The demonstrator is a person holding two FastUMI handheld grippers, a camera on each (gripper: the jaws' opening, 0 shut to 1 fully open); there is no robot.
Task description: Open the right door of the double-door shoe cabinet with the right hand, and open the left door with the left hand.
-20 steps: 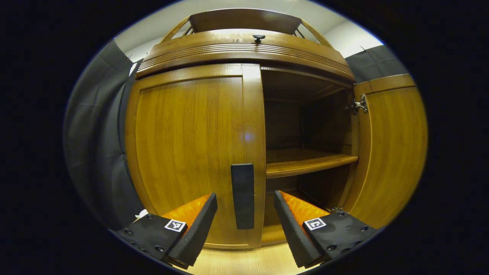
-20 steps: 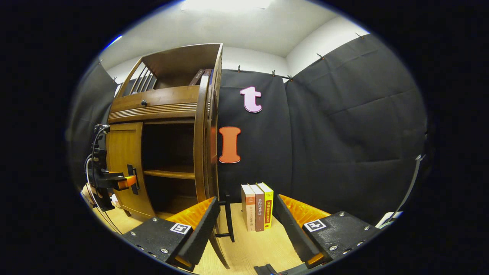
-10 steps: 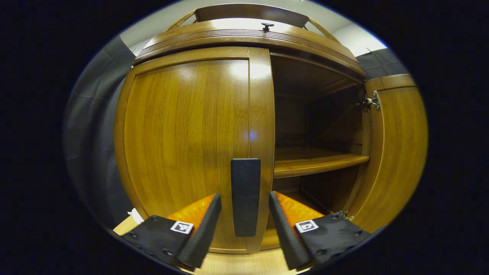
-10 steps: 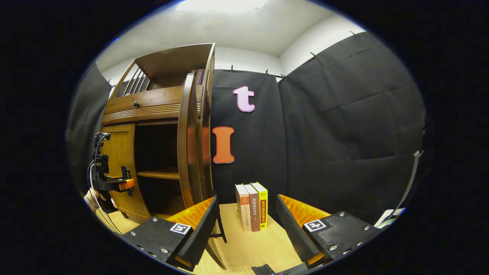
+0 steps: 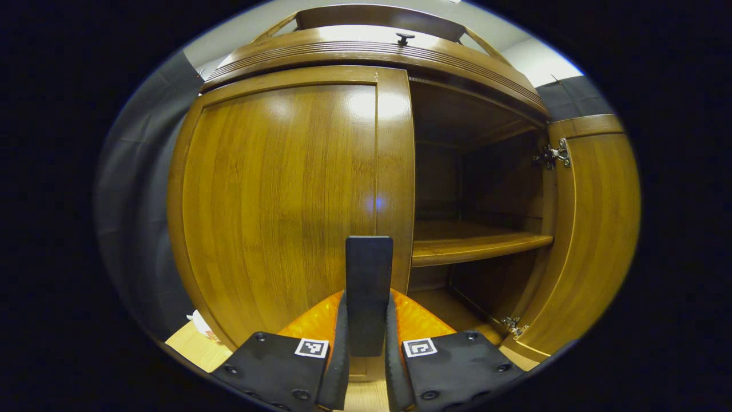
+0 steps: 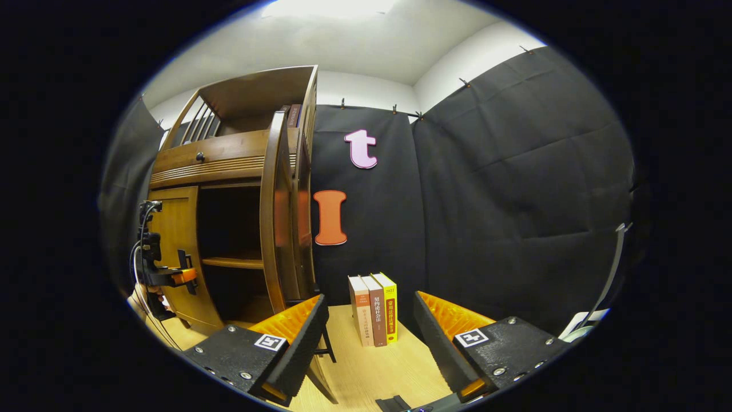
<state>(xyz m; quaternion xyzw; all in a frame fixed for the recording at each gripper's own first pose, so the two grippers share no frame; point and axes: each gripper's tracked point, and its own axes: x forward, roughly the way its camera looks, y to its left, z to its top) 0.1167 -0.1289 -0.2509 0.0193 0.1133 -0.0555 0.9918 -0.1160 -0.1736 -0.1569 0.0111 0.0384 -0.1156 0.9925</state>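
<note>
Inside, shoe cabinet shelf bare; left gripper pinches left door handle; right gripper fingers spread.

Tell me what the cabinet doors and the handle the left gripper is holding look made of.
Left door: apparently wood or wood veneer, glossy varnish, showing grain and light glare. Handle: dark and matte, maybe plastic or painted metal; the look leaves it open. Left gripper clamps it.

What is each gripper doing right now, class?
Left gripper: shut on the left door's handle.
Right gripper: open, holding nothing, with the right door already open.
</note>
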